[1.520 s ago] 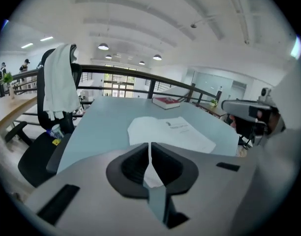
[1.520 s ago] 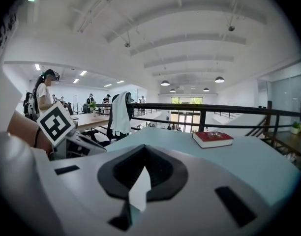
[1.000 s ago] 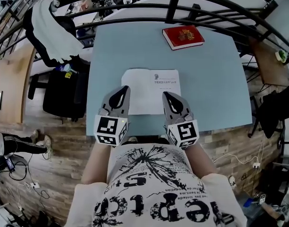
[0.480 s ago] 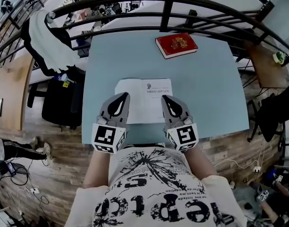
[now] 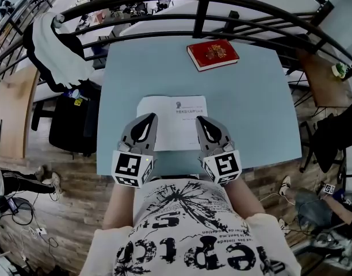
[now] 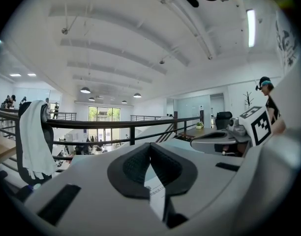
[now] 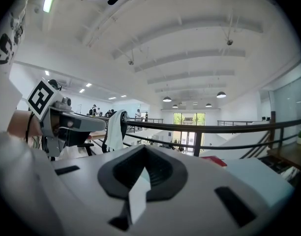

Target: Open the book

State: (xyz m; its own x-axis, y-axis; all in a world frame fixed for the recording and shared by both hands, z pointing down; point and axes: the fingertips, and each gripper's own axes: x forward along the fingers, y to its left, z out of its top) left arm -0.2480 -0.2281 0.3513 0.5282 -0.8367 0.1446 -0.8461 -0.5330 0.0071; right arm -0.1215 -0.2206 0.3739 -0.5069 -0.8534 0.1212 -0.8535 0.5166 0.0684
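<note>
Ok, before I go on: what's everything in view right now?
table: one, light blue, centre
white book: one, printed page up, table's near middle
red book: one, closed, table's far right
railing: one, black, beyond the table
cloth: one, white, draped on the railing at left
chair: one, black, left of the table
bystander: one, partly seen, floor at lower left; another at lower right
shirt: one, white with black print, bottom
left gripper: grey, shut, over the white book's left side
right gripper: grey, shut, over its right side
</note>
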